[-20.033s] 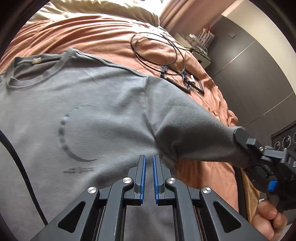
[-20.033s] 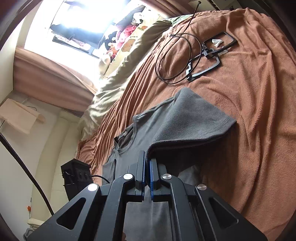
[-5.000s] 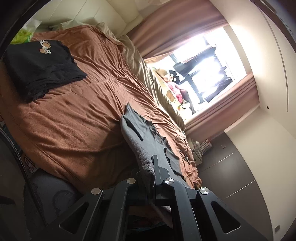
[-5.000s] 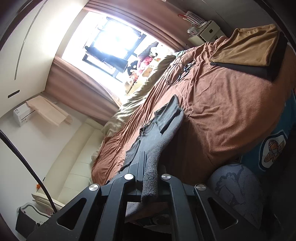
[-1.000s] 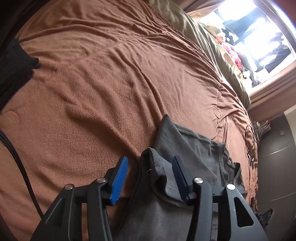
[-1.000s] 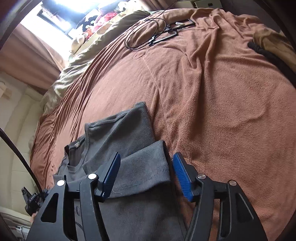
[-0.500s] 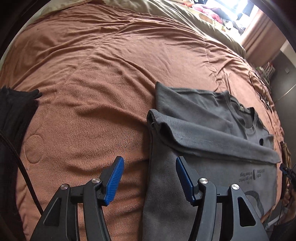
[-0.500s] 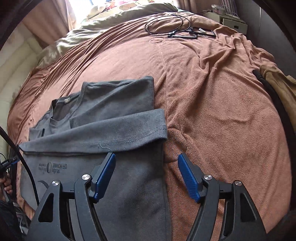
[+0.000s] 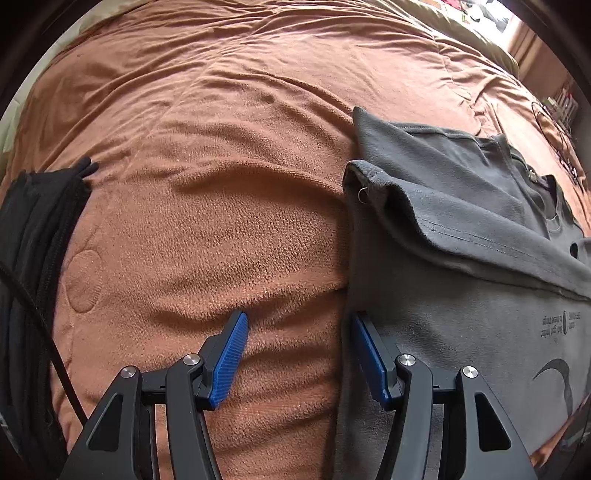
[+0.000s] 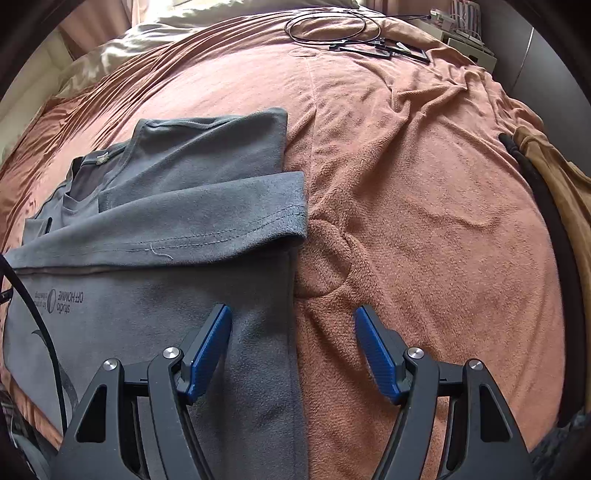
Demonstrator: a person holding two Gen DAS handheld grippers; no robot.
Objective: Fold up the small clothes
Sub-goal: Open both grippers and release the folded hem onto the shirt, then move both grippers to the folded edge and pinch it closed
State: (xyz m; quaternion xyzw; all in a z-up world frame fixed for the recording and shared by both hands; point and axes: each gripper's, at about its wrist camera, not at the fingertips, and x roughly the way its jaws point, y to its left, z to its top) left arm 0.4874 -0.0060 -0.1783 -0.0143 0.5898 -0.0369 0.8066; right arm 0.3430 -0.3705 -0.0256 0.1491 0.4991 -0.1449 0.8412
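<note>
Brown fleece blanket (image 9: 221,229) covered the bed, with a grey T-shirt (image 10: 177,229) lying folded on it.

Both sleeves were turned in and the lower part was doubled up over the chest, its hem running across the shirt. Over the shirt's one side edge the left gripper (image 9: 299,354) hung with jaws spread and nothing pinched, one pad above the blanket, the other above grey cloth. Over the opposite edge the right gripper (image 10: 291,350) hung released too, its jaws having just been opening, the shirt's edge under the gap between them. A black garment (image 9: 33,258) lay at the left view's edge, a tan one (image 10: 554,177) at the right view's, and a black cable (image 10: 325,26) lay coiled near the pillows.
</note>
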